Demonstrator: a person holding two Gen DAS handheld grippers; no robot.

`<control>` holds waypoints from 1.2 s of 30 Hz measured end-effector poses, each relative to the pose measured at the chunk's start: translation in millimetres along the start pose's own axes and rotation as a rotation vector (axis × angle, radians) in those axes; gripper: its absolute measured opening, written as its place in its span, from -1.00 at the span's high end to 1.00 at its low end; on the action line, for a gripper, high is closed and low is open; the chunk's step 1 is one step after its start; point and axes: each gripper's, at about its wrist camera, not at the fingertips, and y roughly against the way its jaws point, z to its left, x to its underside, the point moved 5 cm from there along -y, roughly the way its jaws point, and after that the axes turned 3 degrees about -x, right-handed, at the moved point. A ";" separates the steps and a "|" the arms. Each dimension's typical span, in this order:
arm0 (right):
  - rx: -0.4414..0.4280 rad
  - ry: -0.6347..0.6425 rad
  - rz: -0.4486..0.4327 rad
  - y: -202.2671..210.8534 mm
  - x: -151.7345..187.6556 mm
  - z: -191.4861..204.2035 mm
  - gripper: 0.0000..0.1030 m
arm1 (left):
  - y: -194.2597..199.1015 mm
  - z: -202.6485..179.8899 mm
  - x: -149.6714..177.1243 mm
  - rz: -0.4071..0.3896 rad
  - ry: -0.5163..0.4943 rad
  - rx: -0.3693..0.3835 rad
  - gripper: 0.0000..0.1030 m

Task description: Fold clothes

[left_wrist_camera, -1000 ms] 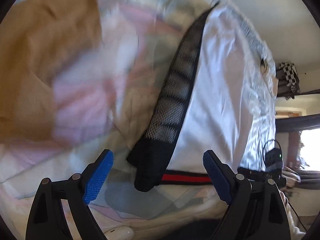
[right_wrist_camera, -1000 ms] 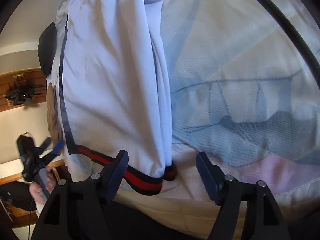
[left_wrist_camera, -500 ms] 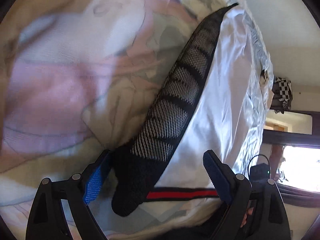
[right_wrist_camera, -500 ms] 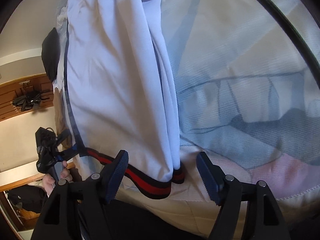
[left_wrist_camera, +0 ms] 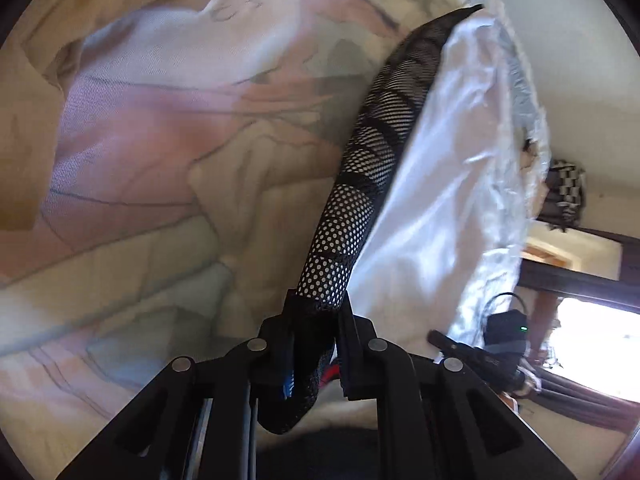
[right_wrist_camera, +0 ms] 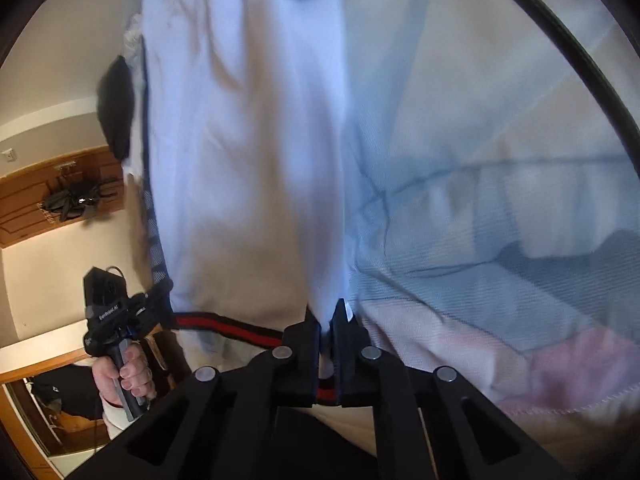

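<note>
A white garment [left_wrist_camera: 432, 184] with a black mesh side panel [left_wrist_camera: 372, 152] and a black-and-red hem band [right_wrist_camera: 240, 326] lies lengthwise on a pastel patterned bedsheet [left_wrist_camera: 160, 140]. My left gripper [left_wrist_camera: 318, 304] is closing, and its pads press on the near end of the mesh panel. In the right wrist view the white garment [right_wrist_camera: 248, 140] stretches away from my right gripper [right_wrist_camera: 330, 316], which is shut on the other hem corner. A hand [right_wrist_camera: 128, 376] holds the left gripper [right_wrist_camera: 152, 300] at the left end of the band.
The bedsheet [right_wrist_camera: 500, 160] spreads to the right of the garment. A thin black arc [right_wrist_camera: 580, 52] crosses the upper right. A wooden cabinet [right_wrist_camera: 40, 200] stands off the bed. A checkered cloth [left_wrist_camera: 566, 188] and a bright window [left_wrist_camera: 592, 344] are beyond the bed's edge.
Both grippers were wide open around the hem and have now shut on it, the left on the black mesh corner, the right on the white corner.
</note>
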 end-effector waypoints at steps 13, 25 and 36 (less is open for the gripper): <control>-0.039 -0.018 -0.026 55.3 -13.1 10.9 0.91 | 7.9 -29.9 12.3 0.091 0.211 0.169 0.80; 0.137 -0.084 0.060 75.8 -20.9 -35.7 0.05 | -19.9 -17.8 31.5 0.077 0.207 -0.092 0.90; 0.182 -0.039 0.073 67.5 -35.3 -31.4 -0.64 | -28.8 -33.7 8.5 -0.051 0.159 -0.106 -0.52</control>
